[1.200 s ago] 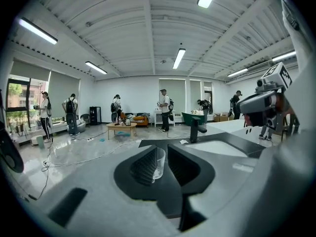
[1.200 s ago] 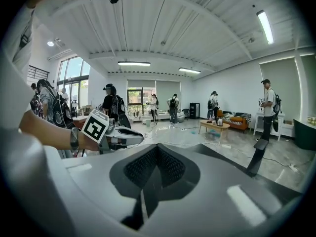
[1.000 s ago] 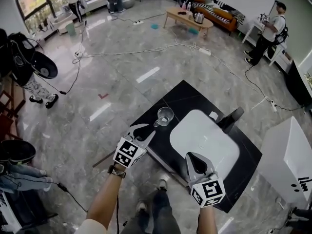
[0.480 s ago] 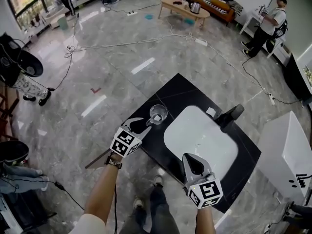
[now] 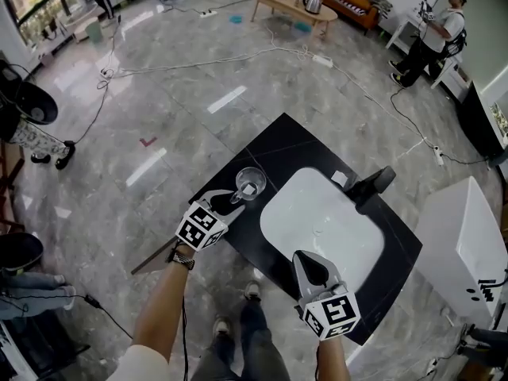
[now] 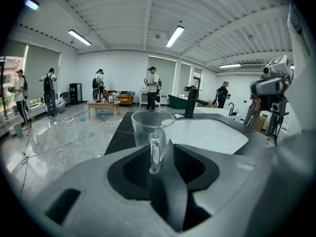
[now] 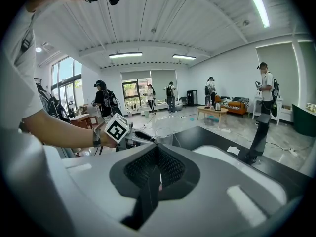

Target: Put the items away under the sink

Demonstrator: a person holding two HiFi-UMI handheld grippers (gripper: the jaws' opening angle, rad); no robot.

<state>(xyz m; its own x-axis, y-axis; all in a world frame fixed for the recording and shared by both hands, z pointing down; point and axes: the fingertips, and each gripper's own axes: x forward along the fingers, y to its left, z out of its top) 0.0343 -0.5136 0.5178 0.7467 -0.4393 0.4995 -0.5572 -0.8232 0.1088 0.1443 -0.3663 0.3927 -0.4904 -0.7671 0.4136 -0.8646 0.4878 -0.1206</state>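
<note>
mug [image 5: 249, 182]: clear glass, round, thin loop handle. It stands upright on the bench, just off the sink's far-left corner in the head view, with the handle turned toward the left claw.
left claw [image 5: 232, 199]: jaws have just been opening and now sit clearly apart. The mug's handle [image 6: 154, 152] is in the gap between them, but the pads don't look like they're squeezing it, so no real grip.
right claw [image 5: 305, 257]: jaws closed together, nothing in them as far as I can see. It hangs over the near edge of the sink, well apart from the mug.
claw pads: dark, with a fine cross-hatched texture, set in smooth grey shells.
sink [image 5: 317, 228]: white, smooth, rounded-rectangle basin sunk into the bench top.
faucet [image 5: 369, 189]: matte black, chunky, at the sink's far-right side.
bench [image 5: 274, 145]: glossy black slab with thin pale veins, wrapping all round the sink.
floor [image 5: 159, 117]: shiny grey marble-look tiles.
</note>
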